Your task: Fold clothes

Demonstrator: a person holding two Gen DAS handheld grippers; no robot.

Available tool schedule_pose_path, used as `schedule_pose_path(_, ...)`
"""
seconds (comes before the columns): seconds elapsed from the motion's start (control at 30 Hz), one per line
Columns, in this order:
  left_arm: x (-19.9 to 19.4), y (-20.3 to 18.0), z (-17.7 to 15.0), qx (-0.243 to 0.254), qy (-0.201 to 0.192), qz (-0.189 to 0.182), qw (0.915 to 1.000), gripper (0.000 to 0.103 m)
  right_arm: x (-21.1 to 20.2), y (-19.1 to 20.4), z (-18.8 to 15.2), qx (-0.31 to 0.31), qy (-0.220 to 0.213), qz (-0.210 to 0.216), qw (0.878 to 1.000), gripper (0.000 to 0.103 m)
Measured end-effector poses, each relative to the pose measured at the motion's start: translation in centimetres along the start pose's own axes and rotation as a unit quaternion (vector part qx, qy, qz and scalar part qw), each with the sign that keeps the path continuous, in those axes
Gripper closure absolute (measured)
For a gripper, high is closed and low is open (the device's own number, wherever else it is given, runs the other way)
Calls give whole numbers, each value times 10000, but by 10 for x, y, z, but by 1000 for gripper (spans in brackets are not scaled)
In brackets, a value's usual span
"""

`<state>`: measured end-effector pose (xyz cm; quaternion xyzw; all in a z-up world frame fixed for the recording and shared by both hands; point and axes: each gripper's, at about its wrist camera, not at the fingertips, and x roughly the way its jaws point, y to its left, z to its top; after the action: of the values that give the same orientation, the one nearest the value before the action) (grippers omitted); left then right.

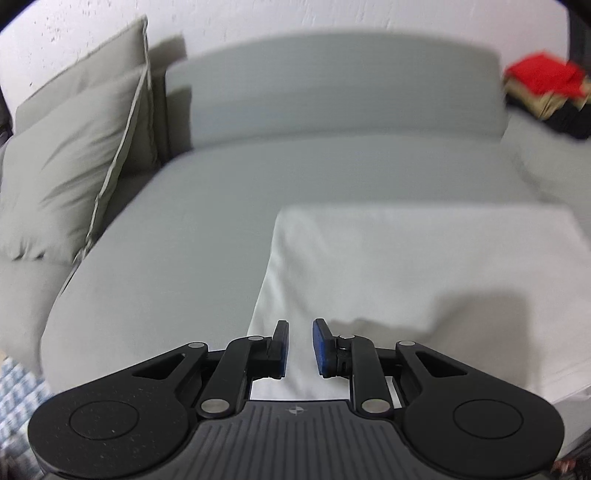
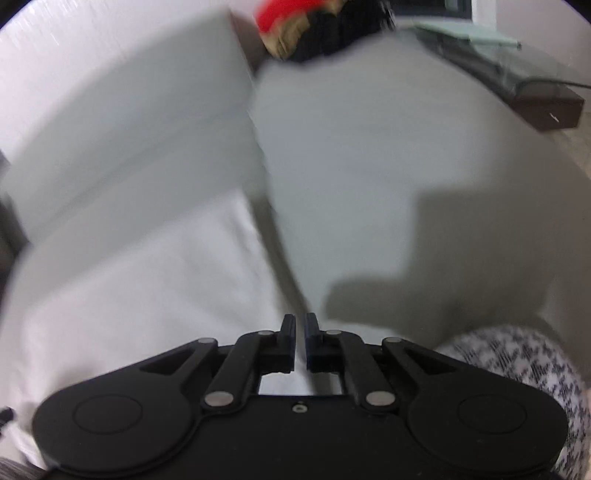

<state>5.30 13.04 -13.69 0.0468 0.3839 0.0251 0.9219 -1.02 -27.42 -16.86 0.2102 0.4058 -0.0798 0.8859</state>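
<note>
- The surface is a pale grey-green sofa (image 1: 207, 206): a wide flat seat with a low back cushion (image 1: 332, 85) running across behind it.
- A white garment (image 1: 424, 266), the task's thing, lies spread flat on the seat, toward the near right in the left wrist view, with a straight far edge and a straight left edge; it looks smooth, though the picture is blurred.
- At the sofa's left end two loose cushions (image 1: 74, 155) in the same grey-green lean against the armrest, one in front of the other, with a piped seam showing.
- Behind the sofa is a white, slightly speckled wall (image 1: 295, 18).
- A pile of clothes (image 1: 546, 92) sits at the far right of the seat, red on top, tan and black beneath.
- The left gripper (image 1: 300, 347) hovers over the near left part of the white garment, its jaws a little apart with blue pads and nothing between them.
- The right gripper (image 2: 300, 341) is above the garment's right edge; its jaws stand almost together, a thin gap showing, and no cloth can be made out between them.
- In the right wrist view a dark low piece of furniture with a glass top (image 2: 517, 66) stands past the sofa's far right.
- A black-and-white patterned fabric (image 2: 517, 369) shows at the lower right of that view.
</note>
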Motion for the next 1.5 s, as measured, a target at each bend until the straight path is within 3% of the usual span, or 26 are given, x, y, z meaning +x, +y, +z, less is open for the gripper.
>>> schedule_pose_path(0.1,-6,7,19,-355,-384,-626,9967,83,-18,13,5,110,-539,644,9964,93)
schedule_pose_path(0.2,15,-4,39,-284,-444,-1070,9929,83,-13,30,5,135,-835,1224,9889,88)
schedule_pose_path(0.37,77,-48,55,170,-321,-1417,9892,88,35,51,16,-92,-763,1594,9842,88)
schedule_pose_path(0.5,118,-69,59,475,-603,-853,9934,88,74,80,16,-460,-636,1573,9844,88)
schedule_pose_path(0.6,153,-59,62,439,-527,-217,9974,88,101,80,17,-605,-428,1376,9877,88)
schedule_pose_path(0.63,164,-51,62,363,-481,78,9982,88,109,76,18,-607,-399,1275,9892,90)
schedule_pose_path(0.67,174,-42,62,238,-424,351,9982,88,116,70,21,-527,-377,1241,9902,100)
schedule_pose_path(0.73,187,-16,64,-332,-254,718,9965,92,117,55,29,-110,-529,1036,9932,101)
schedule_pose_path(0.9,203,32,67,-1403,181,1688,9754,95,119,4,42,859,-577,77,9946,103)
schedule_pose_path(0.97,204,32,71,-1137,302,1967,9734,93,117,-6,42,1018,-473,-64,9937,103)
schedule_pose_path(1.03,200,30,75,-844,383,2419,9659,92,112,2,42,746,-397,-292,9960,103)
schedule_pose_path(1.13,178,51,73,-1308,428,2740,9518,94,89,9,38,667,-445,-415,9959,103)
schedule_pose_path(1.2,160,68,72,-1710,400,2629,9487,94,65,7,34,811,-588,-336,9944,94)
schedule_pose_path(1.27,136,74,71,-1960,294,2326,9522,93,36,4,30,920,-687,-157,9933,89)
schedule_pose_path(1.37,90,69,65,-1982,31,1601,9670,92,-6,-2,26,1021,-777,155,9916,83)
schedule_pose_path(1.5,22,32,38,-1316,-289,540,9894,85,-58,-6,12,805,-655,580,9929,72)
